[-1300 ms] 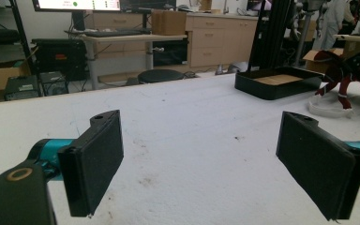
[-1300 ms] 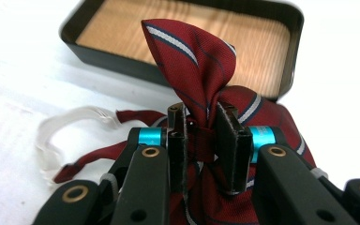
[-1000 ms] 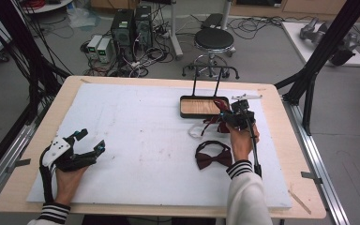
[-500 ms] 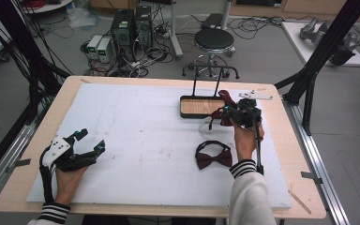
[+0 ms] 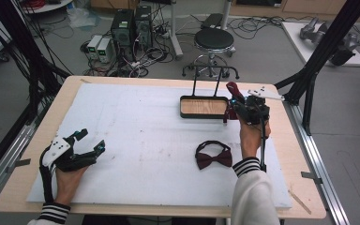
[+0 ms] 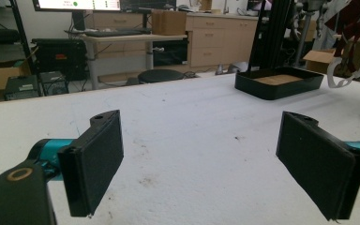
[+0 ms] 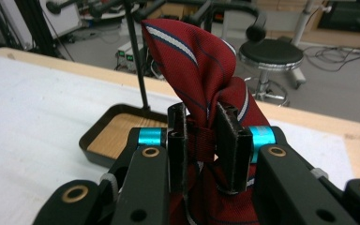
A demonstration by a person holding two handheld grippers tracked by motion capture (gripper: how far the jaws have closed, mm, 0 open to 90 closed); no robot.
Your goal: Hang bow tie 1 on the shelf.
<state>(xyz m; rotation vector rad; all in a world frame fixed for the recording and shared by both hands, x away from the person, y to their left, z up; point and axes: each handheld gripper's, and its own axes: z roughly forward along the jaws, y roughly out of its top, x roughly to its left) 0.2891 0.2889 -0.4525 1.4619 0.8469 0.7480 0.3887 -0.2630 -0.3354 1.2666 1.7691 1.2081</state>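
- Black pads on your left hand-held gripper [image 5: 90,143] stand wide apart with nothing between them; it rests low at the near left of the white surface [image 5: 136,140], in your left hand [image 5: 68,180].
- Your right forearm, in a white sleeve [image 5: 255,199] with a striped cuff, comes in at the near right.
- Just left of that cuff, a dark red bow tie [image 5: 213,157] lies flat on the surface, its strap looped behind it.
- Farther out, your right hand-held gripper [image 7: 205,140] is clamped on a red striped tie [image 7: 192,61]; the cloth bunches between the pads and stands up above them, and more of it hangs below.
- From the high view, that gripper is held just beside the right end of the black tray [image 5: 204,115].
- The tray has a wood-coloured floor and two thin black posts rising from its far edge; I see nothing lying in it.
- Beyond the surface, a black stool [image 5: 214,40] stands on the floor.
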